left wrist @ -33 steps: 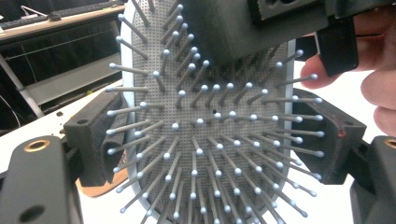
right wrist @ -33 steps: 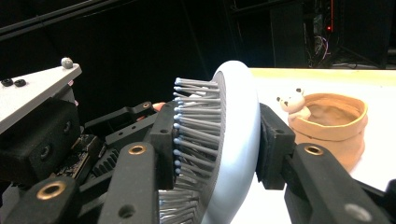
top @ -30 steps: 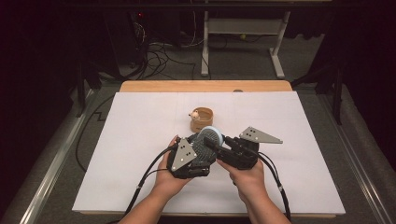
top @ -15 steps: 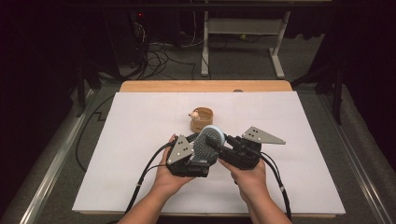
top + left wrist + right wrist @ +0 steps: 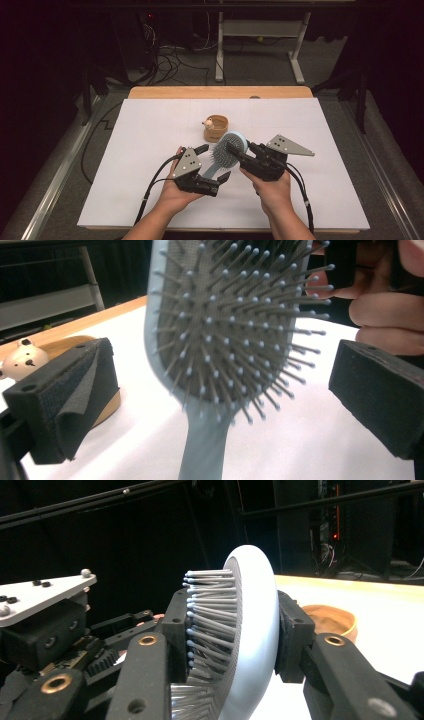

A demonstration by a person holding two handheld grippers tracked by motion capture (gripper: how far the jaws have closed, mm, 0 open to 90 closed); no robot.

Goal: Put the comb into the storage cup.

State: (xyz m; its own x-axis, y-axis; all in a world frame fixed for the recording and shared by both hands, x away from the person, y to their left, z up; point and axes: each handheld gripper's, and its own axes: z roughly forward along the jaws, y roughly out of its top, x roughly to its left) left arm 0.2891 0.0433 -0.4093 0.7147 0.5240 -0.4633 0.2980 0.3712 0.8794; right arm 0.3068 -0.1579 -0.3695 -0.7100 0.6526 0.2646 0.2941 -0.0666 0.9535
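Note:
A pale blue hairbrush (image 5: 231, 145) with grey bristles hangs above the white table top (image 5: 140, 150). My right gripper (image 5: 239, 148) is shut on its head: in the right gripper view the pads (image 5: 295, 630) press the brush (image 5: 255, 610) from the back and the bristle side. My left gripper (image 5: 213, 162) is open, its jaws standing on either side of the handle. In the left gripper view both pads (image 5: 65, 400) stand apart from the brush (image 5: 225, 325), which rises between them with its bristles facing the camera.
A round wooden holder (image 5: 216, 129) with a small bear figure (image 5: 209, 121) stands just behind the brush, mid-table. The wooden table edge (image 5: 220, 92) lies at the back. Beyond it are dark floor, cables and a white desk frame (image 5: 260, 30).
The left gripper's jaws have spread apart around the handle. The brush head stays clamped in the right gripper, and both hands have barely shifted.

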